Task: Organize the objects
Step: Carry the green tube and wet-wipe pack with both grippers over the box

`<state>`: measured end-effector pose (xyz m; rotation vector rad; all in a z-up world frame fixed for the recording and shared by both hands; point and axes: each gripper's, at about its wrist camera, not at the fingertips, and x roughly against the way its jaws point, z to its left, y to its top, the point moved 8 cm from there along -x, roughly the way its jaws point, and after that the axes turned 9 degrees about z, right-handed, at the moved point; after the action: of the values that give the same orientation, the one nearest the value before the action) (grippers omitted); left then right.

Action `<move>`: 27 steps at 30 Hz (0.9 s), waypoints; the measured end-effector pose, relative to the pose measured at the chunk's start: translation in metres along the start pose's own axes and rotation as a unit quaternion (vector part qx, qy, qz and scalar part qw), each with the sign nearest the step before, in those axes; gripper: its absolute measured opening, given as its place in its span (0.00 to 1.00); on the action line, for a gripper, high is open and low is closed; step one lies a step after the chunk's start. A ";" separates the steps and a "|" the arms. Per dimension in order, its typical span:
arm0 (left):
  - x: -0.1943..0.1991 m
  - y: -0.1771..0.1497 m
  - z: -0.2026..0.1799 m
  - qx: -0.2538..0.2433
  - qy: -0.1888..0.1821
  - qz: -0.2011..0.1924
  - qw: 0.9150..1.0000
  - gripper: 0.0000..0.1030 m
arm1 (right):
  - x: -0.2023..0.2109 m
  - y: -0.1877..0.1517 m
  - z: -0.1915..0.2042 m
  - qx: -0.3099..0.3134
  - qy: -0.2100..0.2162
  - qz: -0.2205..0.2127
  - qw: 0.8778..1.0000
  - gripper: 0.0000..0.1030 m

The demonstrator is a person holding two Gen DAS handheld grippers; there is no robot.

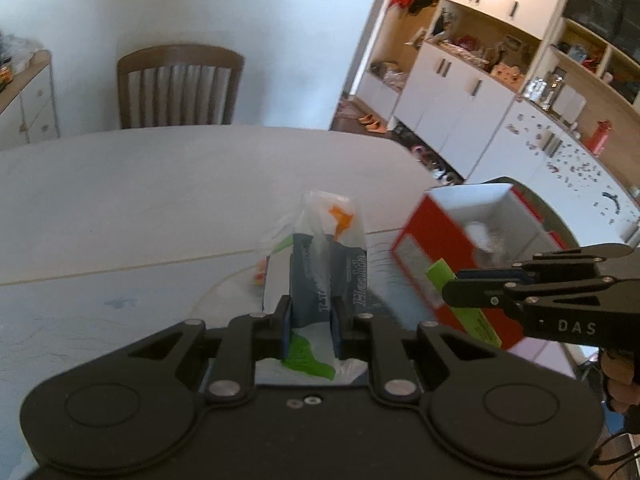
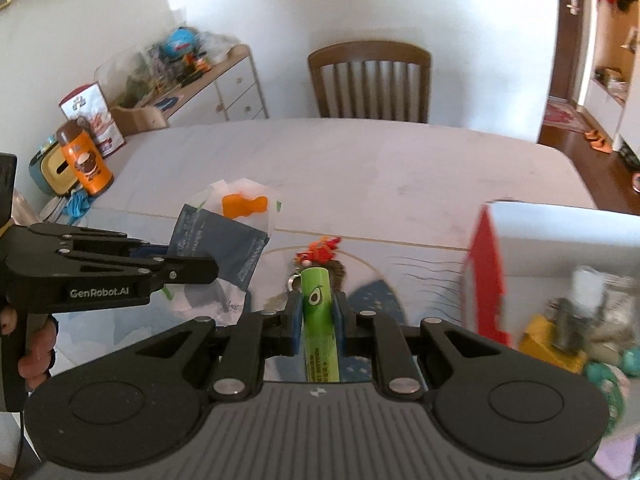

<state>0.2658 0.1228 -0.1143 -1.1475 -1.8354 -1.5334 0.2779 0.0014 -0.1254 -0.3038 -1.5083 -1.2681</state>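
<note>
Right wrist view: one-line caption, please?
Right hand-held gripper holds a green tube; left hand-held gripper holds packets.

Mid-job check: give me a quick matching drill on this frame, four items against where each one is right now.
Items:
1. green tube
2. plastic packet
3. red box
4. orange canister

Places:
A. standing at the table's far left edge
B. clamped in the right gripper
C. open-topped, beside the right gripper
D. clamped in the left gripper

Pairs: 1-B, 2-D, 3-C, 4-A
</note>
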 end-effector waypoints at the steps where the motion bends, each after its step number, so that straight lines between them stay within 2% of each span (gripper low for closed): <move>1: 0.001 0.001 -0.008 -0.002 -0.006 -0.001 1.000 0.17 | 0.007 -0.002 -0.003 -0.001 -0.003 -0.004 1.000 0.15; 5: 0.003 0.005 -0.035 -0.026 0.001 -0.009 1.000 0.17 | 0.033 -0.008 -0.019 -0.010 -0.010 -0.017 1.000 0.15; 12: -0.003 0.008 -0.082 -0.041 -0.007 -0.006 0.999 0.17 | 0.066 -0.016 -0.056 -0.029 -0.025 -0.033 0.999 0.15; 27: -0.048 0.026 -0.177 -0.082 -0.024 0.009 0.996 0.18 | 0.101 -0.036 -0.163 -0.068 -0.039 -0.061 0.995 0.15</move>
<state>0.2877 -0.0601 -0.0934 -1.2828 -1.7512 -1.6845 0.3032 -0.1881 -0.0879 -0.3587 -1.5290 -1.4741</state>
